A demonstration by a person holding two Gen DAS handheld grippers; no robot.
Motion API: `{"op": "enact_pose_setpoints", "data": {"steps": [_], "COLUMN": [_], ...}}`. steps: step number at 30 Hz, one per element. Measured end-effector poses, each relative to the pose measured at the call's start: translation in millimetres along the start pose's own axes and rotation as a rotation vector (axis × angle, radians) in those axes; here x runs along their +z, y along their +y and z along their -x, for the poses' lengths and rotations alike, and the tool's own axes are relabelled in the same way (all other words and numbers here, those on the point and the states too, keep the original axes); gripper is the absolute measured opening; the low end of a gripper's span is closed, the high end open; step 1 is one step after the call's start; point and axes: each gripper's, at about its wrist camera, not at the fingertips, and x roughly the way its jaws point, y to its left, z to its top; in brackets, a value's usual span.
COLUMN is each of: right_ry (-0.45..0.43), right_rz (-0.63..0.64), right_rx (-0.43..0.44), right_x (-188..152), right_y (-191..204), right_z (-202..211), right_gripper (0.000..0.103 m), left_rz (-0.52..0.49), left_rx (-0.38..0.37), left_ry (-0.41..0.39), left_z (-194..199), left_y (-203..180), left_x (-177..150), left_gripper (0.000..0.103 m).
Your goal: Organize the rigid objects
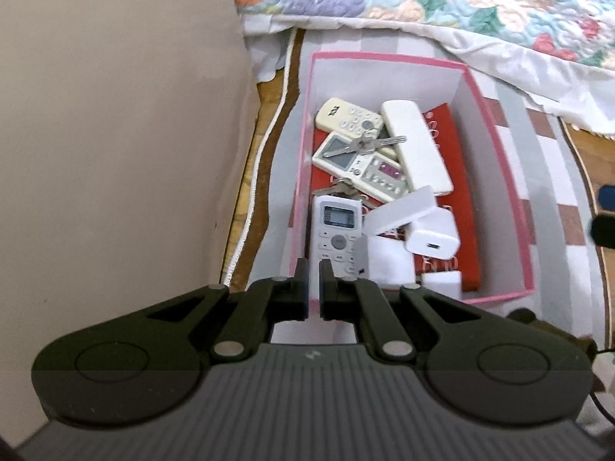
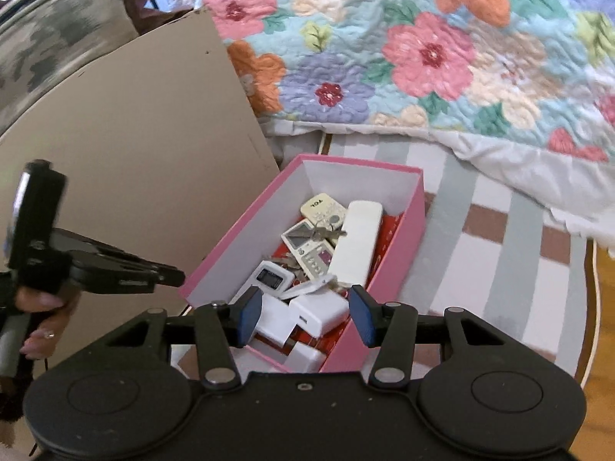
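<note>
Near the middle of both frames a pink box [image 1: 496, 115] with white inner walls sits on a striped and checked cloth [image 2: 499, 253], below the edge of a floral quilt [image 2: 423, 57] that fills the upper part of each view. Inside it, on a red lining, lie several remotes: a cream one [image 1: 348, 115] at the far end, a long plain white one [image 1: 417, 146] along the right side, a grey-screened one [image 1: 361, 165] with a bunch of keys [image 1: 369, 144] resting across it, and a white remote with a small display [image 1: 336, 230] nearest the lower edge of the left wrist view. A white charger block [image 1: 432, 236] and a translucent white lid-like piece [image 1: 401, 211] sit just beside that remote, with other white blocks under them. The left gripper [image 1: 314, 269] hangs over the near end of the box with its fingers together and nothing between them; it also shows at the left of the right wrist view, carried by a hand [image 2: 42, 315]. The right gripper [image 2: 303, 317] hovers above the box's near corner, its blue-padded fingers [image 2: 250, 317] apart and empty, the charger block seen in the gap below them. A beige panel [image 1: 115, 115] stands at the left of both frames
</note>
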Motion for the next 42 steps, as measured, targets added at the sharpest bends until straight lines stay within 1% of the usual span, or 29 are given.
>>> {"op": "enact_pose_setpoints", "data": {"steps": [2,4,7,10,12,16,19,20,22,27,28,30,31,32,34,36,38,40,42], "right_ry": [0.008,0.019,0.018,0.002,-0.009,-0.013,0.005,0.008,0.011,0.026,0.028,0.034,0.039,0.044,0.054,0.061,0.067,0.060,0.058], "right_rz": [-0.013,-0.006,0.010,0.005,0.009,0.037,0.059,0.065,0.070,0.073,0.077,0.092,0.099,0.104,0.112,0.118,0.114,0.080,0.050], "right_rx": [-0.003,-0.027,-0.059,-0.087,-0.106,-0.138,-0.171,-0.178,-0.182,-0.175,-0.175,-0.181,-0.195,-0.213,-0.257,-0.286,-0.286,-0.274,-0.262], "right_x": [-3.4,-4.8,-5.7,-6.9,-9.2,-11.0,-9.0,-7.7,-5.5,-3.8,-4.1,-5.0,-5.2,-5.1,-5.2,-5.8,-6.2,-7.0,-7.5], "right_y": [-2.5,-3.5,-3.8,-5.6,-6.0,-7.9,-11.3,-12.8,-14.7,-14.1,-12.4,-8.5,-6.2,-4.3,0.1,3.4,3.9,2.2,0.4], "right_z": [0.9,3.9,12.6,23.5,31.2,40.5,45.8,48.7,54.1,67.8,69.6,72.4,72.8,72.3,71.7,70.2,69.5,70.2,70.2], "right_gripper": [0.056,0.056,0.056,0.063,0.063,0.065,0.065,0.066,0.067,0.068,0.069,0.076,0.087,0.095,0.096,0.096,0.096,0.096,0.096], "left_rz": [-0.015,-0.030,-0.060,-0.051,-0.057,-0.063,-0.051,-0.049,-0.052,-0.035,-0.032,-0.027,-0.024,-0.023,-0.011,0.037,0.055,0.059,0.058], "left_rx": [-0.008,-0.014,-0.025,-0.050,-0.058,-0.085,-0.096,-0.099,-0.102,-0.107,-0.109,-0.110,-0.111,-0.113,-0.119,-0.118,-0.110,-0.102,-0.094], "left_ry": [-0.019,-0.038,-0.034,-0.013,-0.004,0.015,0.019,0.019,0.012,0.002,0.000,-0.003,-0.005,-0.007,-0.018,-0.046,-0.046,-0.038,-0.029], "left_z": [12.4,22.5,32.1,38.5,39.7,44.4,49.2,50.9,55.9,64.9,66.3,68.5,69.7,70.7,72.9,74.7,73.2,70.2,67.1], "left_y": [-5.3,-12.1,-23.8,-31.2,-37.6,-48.0,-51.2,-52.3,-54.9,-58.0,-59.0,-61.4,-62.8,-64.1,-65.5,-63.1,-62.1,-61.9,-62.2], "left_x": [0.0,-0.4,-3.4,-6.3,-7.3,-10.1,-10.3,-10.2,-10.9,-11.7,-12.0,-12.5,-13.2,-13.9,-15.7,-17.7,-18.0,-19.3,-20.7], "left_gripper": [0.005,0.005,0.006,0.014,0.022,0.029,0.038,0.043,0.046,0.063,0.065,0.072,0.073,0.076,0.077,0.079,0.080,0.081,0.086]}}
